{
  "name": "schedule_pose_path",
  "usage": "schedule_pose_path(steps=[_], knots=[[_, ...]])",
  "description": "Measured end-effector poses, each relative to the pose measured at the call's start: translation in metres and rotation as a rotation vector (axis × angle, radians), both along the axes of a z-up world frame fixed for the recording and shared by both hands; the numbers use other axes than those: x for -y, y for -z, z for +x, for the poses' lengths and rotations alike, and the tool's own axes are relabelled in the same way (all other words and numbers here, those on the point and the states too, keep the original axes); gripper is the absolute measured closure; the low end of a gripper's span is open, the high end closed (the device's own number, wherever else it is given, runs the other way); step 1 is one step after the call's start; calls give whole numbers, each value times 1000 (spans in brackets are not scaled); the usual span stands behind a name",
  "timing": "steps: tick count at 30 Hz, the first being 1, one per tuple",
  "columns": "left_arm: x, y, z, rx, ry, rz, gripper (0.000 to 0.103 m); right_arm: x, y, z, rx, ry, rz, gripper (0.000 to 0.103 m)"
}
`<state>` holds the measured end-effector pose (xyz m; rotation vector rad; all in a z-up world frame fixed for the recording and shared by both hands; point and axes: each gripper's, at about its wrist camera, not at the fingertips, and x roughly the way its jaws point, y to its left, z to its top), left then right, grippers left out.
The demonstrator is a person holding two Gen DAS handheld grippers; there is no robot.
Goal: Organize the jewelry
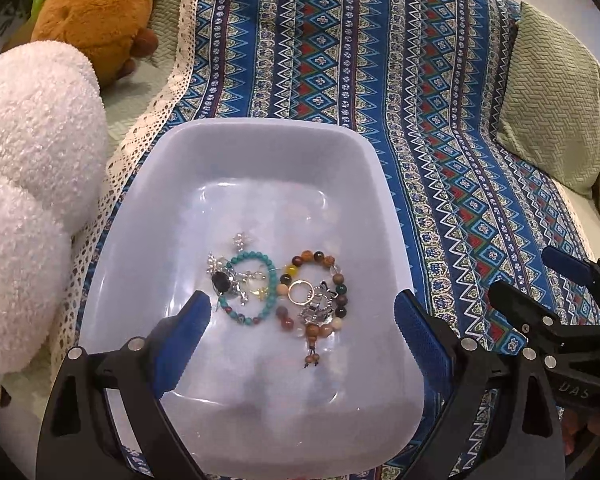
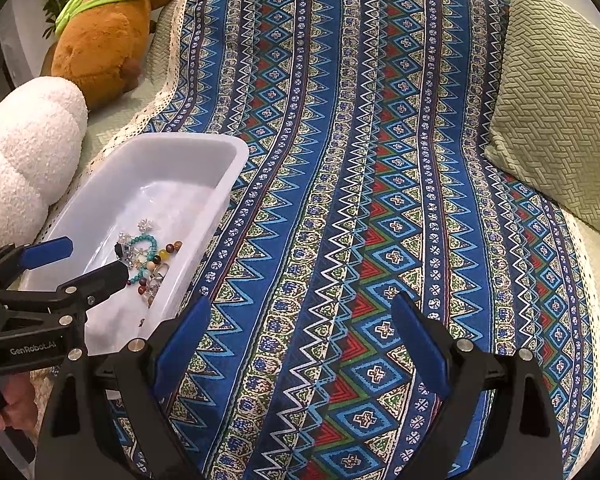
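Two hand-held grippers are ours at this moment, and both stand spread wide with nothing between the blue pads. We hold the left hand-held gripper point(image 1: 302, 318) above the white plastic tub point(image 1: 260, 136), its fingers reaching over the tub's near rim; the right wrist view shows it from the side point(image 2: 82, 260), tips over the tub's near end. We hold the right hand-held gripper point(image 2: 300, 320) over bare patterned blue cloth point(image 2: 340, 160), just beside the tub's right wall and touching nothing; its tips show at the right edge of the left wrist view point(image 1: 540, 276).

All the jewelry lies in the near half of the tub's floor. A turquoise bead bracelet point(image 1: 276, 280) sits toward the left, tangled with small silver charms point(image 1: 216, 266) and a dark bead. Touching it on the right is a bracelet of mixed brown, amber and green beads point(image 1: 320, 257), with a thin gold ring point(image 1: 299, 292) and a silver piece point(image 1: 320, 304) lying inside its loop. A short strand of wooden beads point(image 1: 312, 344) trails toward the near rim.

The tub rests near the cloth's left, lace-trimmed edge. Beyond that edge we see a fluffy white cushion point(image 1: 32, 160) and a brown plush toy point(image 2: 104, 40) with a green strap. A green woven pillow point(image 2: 560, 120) lies on the cloth's right edge.
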<state>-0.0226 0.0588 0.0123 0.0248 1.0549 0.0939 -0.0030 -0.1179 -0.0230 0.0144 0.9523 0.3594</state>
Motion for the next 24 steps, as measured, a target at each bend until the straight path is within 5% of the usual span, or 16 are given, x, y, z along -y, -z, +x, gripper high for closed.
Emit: schedule_pose_path(steps=[24], knots=[[8, 8, 1, -37, 13, 32, 14, -1, 1, 0, -2, -4, -7, 13]])
